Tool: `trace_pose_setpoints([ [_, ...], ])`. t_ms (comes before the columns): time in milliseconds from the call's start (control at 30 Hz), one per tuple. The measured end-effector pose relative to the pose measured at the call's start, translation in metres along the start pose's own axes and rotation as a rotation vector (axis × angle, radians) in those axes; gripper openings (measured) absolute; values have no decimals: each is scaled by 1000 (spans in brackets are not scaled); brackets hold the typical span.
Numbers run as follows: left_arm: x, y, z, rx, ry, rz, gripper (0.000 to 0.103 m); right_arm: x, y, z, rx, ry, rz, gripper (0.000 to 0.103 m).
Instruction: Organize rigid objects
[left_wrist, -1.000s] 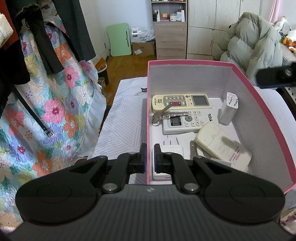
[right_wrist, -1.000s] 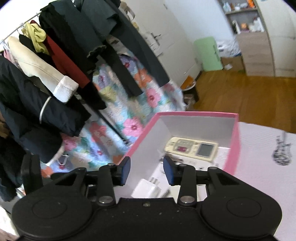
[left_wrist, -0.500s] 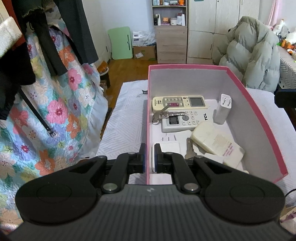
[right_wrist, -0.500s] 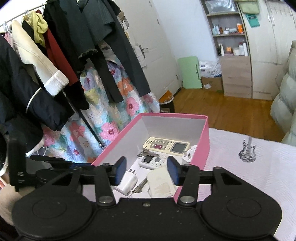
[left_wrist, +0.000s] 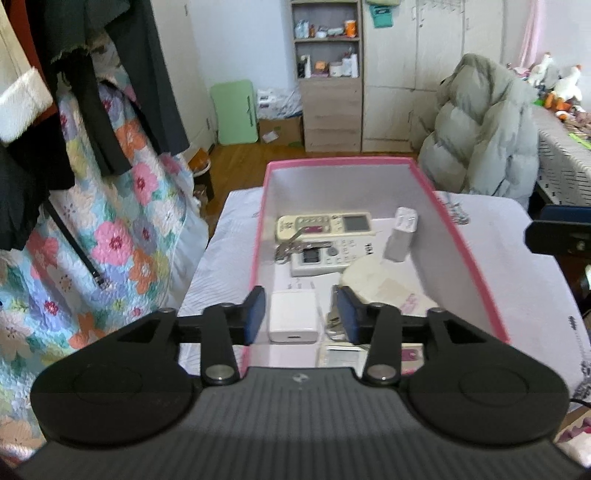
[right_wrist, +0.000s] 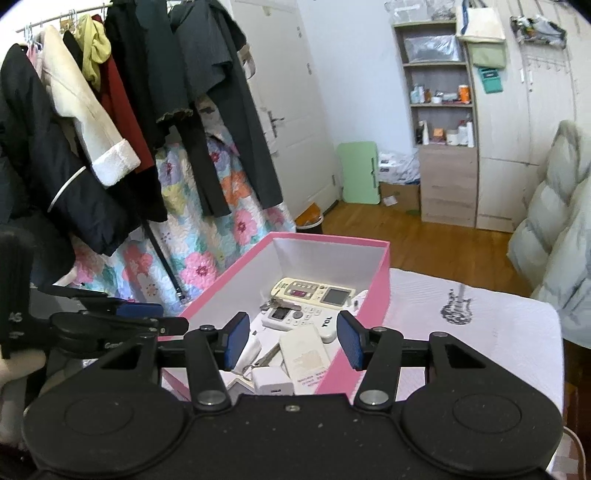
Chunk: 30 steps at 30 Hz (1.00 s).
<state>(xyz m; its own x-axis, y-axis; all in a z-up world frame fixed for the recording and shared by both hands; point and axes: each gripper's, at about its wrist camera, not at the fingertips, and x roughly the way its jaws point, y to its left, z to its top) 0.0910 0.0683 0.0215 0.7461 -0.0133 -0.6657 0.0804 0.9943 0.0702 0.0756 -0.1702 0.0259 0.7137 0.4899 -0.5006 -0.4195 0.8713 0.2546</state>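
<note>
Looks nearly done — pink box (left_wrist: 461, 236) straight ahead of both jaws, already packed with two remotes (left_wrist: 325, 225), keys (left_wrist: 291, 249) and chargers (left_wrist: 294, 316). Left gripper (left_wrist: 301, 314) opening, nothing pinched; right gripper (right_wrist: 291, 341) parted and empty. Nothing loose spotted outside — maybe just tidying left.

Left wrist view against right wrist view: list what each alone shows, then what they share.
Left wrist only: stuffed toys on a bed at far right.

Right wrist only: the white door, and the left gripper beside the box, jaws opening on nothing.

Both: the pink box holding the cream remote, keys and white charger; the green folding table.
</note>
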Motion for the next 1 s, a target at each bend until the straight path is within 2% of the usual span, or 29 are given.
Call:
trace_pose_setpoints([
  [267, -26, -29, -20, 9, -22, -83, 60, -40, 3, -18, -7, -5, -76, 59],
  [333, -30, -35, -24, 14, -23, -100, 65, -53, 3, -23, -7, -14, -79, 64],
  [467, -38, -45, -29, 25, -33, -115, 70, -69, 3, -28, -8, -38, -125, 66],
  [567, -42, -47, -31, 16, -40, -110, 77, -73, 3, -34, -11, -36, -170, 70],
  [667, -44, -49, -36, 14, -38, -98, 79, -73, 4, -39, -16, -31, -200, 76],
  [733, -44, -51, -38, 19, -34, -93, 89, -71, 7, -44, -37, -29, -214, 99],
  [833, -45, -52, -41, 12, -31, -88, 95, -74, 14, -51, -58, -58, -264, 101],
  [900, -46, -51, -42, 5, -27, -85, 100, -74, 15, -53, -33, -46, -296, 102],
  [1000, -49, -50, -44, -6, -33, -63, 101, -75, 14, -54, -9, -33, -323, 102],
])
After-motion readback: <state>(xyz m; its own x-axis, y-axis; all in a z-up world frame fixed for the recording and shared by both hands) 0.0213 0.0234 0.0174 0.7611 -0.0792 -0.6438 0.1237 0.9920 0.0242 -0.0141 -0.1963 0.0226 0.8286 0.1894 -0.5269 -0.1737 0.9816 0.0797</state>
